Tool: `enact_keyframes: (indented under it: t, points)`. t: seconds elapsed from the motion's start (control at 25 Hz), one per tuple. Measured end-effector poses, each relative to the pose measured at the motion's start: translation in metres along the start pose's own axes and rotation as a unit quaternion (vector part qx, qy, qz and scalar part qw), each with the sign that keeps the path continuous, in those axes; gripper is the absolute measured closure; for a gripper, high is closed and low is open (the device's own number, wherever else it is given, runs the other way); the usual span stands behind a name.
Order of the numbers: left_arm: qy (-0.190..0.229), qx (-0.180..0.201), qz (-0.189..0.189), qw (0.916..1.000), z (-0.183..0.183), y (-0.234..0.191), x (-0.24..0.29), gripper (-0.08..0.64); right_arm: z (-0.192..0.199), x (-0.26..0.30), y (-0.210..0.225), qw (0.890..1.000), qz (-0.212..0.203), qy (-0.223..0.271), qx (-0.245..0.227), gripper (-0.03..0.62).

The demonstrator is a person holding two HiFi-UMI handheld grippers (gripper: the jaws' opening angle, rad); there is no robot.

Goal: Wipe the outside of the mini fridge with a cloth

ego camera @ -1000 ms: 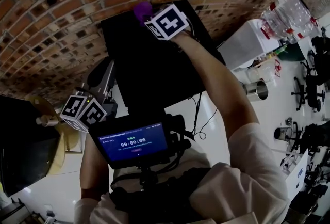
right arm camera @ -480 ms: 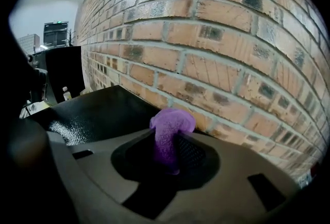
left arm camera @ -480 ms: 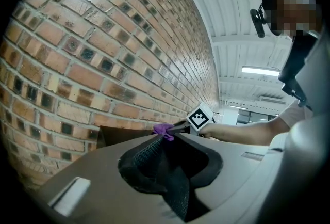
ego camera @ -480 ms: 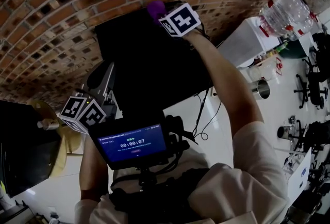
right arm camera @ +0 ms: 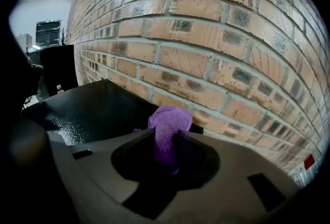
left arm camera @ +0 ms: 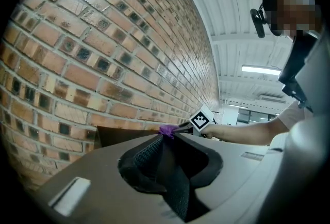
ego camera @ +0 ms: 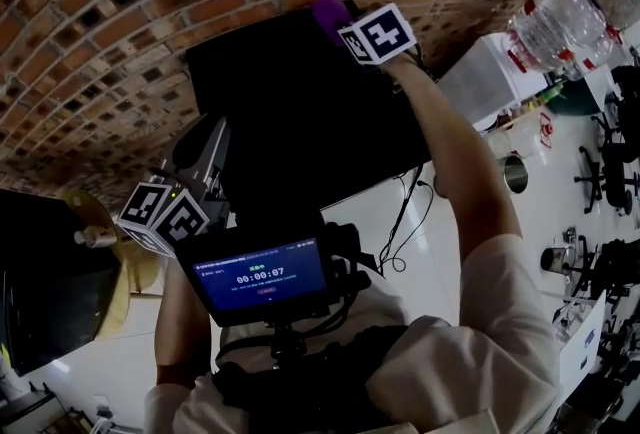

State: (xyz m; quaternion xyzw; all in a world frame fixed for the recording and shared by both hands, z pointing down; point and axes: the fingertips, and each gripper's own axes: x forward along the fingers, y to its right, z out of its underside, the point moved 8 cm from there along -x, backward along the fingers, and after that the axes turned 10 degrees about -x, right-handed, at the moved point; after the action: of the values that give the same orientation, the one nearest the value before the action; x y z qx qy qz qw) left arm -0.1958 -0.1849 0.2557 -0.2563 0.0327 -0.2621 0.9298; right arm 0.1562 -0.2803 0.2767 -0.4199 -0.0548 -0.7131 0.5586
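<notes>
Far left in the head view, shows a dark panel [ego camera: 40,272] with a tan round piece [ego camera: 125,272] beside it. Then comes to the left tongs [left arm camera: 159,141], held level near the left side of the fridge [ego camera: 300,112], marker cube [ego camera: 160,215] toward the body; closed, pads together, nothing between them. Cannot tell whether touching the fridge. Just right of that, carries a screen [ego camera: 260,274] on the chest rig, lit blue. Behind and above, places the black fridge against the brick wall [ego camera: 150,12], flat top facing the camera. At the top's rear edge, just beside the wall, finds the purple cloth [right arm camera: 167,122], bunched and poking out past the fingertips. Grips it in the right tongs [right arm camera: 167,141], tilted downward, pads pressed on the cloth from both sides. Follows the bare right forearm [ego camera: 450,152] from there down to a pale sleeve [ego camera: 490,342]. Below the fridge, trails a black cable [ego camera: 400,222] across the white floor [ego camera: 350,207]. Right of the arm, sets a white cabinet [ego camera: 480,82] beside the fridge, a clear water bottle [ego camera: 555,22] lying above it, a metal bin [ego camera: 510,174] on the floor below. Far right, crowds in dark stands and gear, too small to name.
</notes>
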Motion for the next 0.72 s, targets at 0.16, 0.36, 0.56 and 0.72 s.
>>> enact_keyframes:
  t: [0.16,0.36,0.56,0.72]
  points:
    - [0.001,0.0,0.0,1.0,0.0,0.001,0.001,0.508,0.012,-0.005,0.013,1.0,0.013,-0.011,0.003,0.48]
    - [-0.001,-0.001,-0.003,1.0,0.001,0.004,0.0,0.508,0.027,-0.013,0.028,0.999,0.035,-0.029,-0.004,0.48]
    - [0.005,-0.004,-0.004,1.0,-0.002,-0.009,-0.014,0.508,0.028,-0.023,0.031,0.997,0.061,-0.041,-0.007,0.48]
    - [0.008,-0.011,-0.007,0.9999,-0.002,-0.015,-0.022,0.508,0.024,-0.038,0.035,0.997,0.075,-0.032,-0.004,0.48]
